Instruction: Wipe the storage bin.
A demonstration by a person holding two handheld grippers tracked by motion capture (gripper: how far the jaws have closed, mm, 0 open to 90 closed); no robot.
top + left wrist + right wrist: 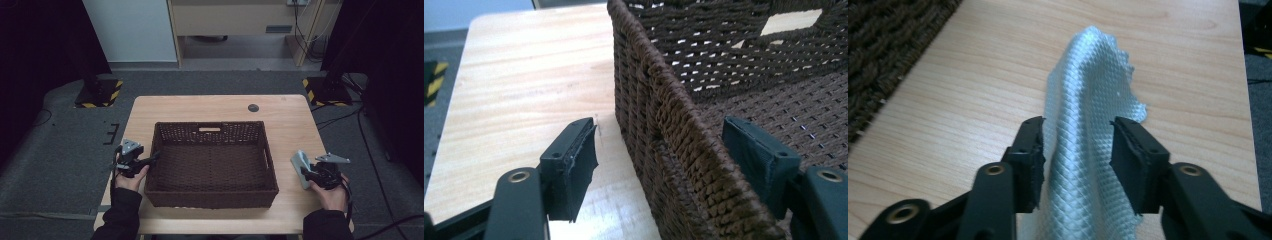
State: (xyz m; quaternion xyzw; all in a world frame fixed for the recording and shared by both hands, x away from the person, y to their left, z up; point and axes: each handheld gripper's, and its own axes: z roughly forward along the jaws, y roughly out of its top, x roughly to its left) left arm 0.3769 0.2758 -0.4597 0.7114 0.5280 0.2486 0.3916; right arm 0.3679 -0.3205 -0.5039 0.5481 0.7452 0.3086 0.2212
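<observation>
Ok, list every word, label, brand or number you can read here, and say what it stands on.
None: no readable text on the wicker basket, the pale quilted cloth, the table or either gripper. The only sign is yellow-and-black hazard striping on two stand bases on the floor.

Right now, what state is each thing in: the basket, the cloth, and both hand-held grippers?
Wicker basket: upright on the table, empty.
Pale quilted cloth: crumpled, raised off the table between the right jaws.
Left hand-held gripper: open, jaws astride the basket's left wall, not clamped.
Right hand-held gripper: jaws either side of the cloth; whether they pinch it, cannot tell.
</observation>
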